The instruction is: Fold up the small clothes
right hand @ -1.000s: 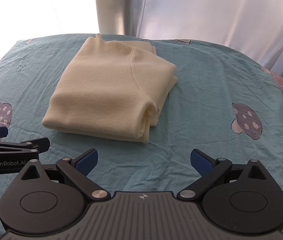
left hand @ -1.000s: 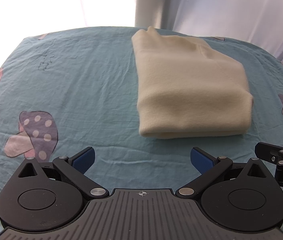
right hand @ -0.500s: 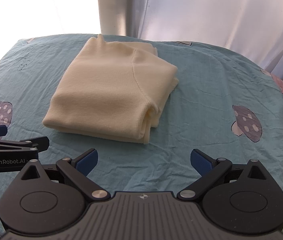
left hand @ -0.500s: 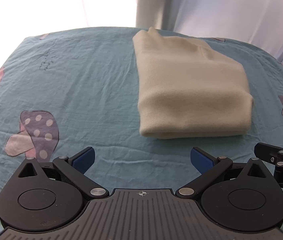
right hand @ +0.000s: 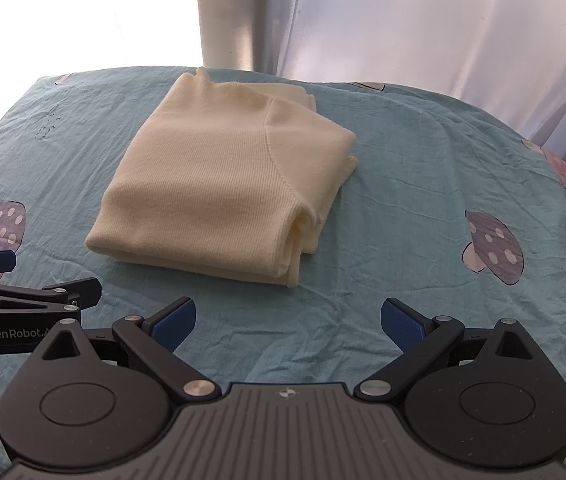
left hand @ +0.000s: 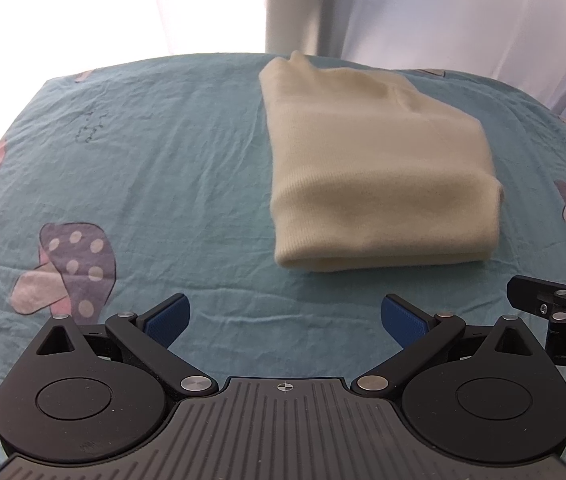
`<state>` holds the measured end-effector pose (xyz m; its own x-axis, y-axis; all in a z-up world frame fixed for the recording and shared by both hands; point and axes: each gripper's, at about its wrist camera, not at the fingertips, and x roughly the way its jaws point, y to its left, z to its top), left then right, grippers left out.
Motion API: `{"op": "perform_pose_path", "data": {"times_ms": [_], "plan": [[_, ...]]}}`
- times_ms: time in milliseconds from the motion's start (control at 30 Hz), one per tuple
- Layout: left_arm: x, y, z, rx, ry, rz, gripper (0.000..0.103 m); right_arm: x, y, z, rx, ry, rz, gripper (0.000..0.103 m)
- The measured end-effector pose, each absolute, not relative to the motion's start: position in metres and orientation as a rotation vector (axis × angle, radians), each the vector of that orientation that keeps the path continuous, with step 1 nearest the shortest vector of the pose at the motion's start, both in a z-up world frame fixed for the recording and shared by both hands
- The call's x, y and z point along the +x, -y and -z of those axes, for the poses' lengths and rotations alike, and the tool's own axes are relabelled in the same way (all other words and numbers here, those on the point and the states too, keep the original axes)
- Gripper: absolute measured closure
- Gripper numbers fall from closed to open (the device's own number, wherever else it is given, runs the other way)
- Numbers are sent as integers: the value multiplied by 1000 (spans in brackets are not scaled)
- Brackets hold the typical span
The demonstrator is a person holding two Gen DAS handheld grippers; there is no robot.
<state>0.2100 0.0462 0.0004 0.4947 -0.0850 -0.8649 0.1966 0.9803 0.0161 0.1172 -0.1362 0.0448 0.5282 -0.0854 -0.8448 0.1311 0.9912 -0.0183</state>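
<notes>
Left gripper [left hand: 285,318]: spread wide, empty. Right gripper [right hand: 288,318]: likewise spread, empty. Beyond both, apart from fingers: cream sweater [right hand: 223,188], folded compact on teal mushroom-print sheet [left hand: 143,168]. Unchanged over last second; grippers barely shifted. Fold judged complete.

My left tongs [left hand: 285,318] and right tongs [right hand: 287,318] are matte black, each with 2 blue ribbed pads [right hand: 173,322], silver pivot screws and a grey ribbed housing; white "GenRobot" lettering marks one side.
</notes>
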Motion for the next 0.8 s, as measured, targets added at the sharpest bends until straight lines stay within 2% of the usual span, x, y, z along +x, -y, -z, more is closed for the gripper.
{"op": "perform_pose_path", "data": {"times_ms": [800], "plan": [[208,-45,1,128,-1055,175,0,119,138,-44,44,-1008,115,4]]}}
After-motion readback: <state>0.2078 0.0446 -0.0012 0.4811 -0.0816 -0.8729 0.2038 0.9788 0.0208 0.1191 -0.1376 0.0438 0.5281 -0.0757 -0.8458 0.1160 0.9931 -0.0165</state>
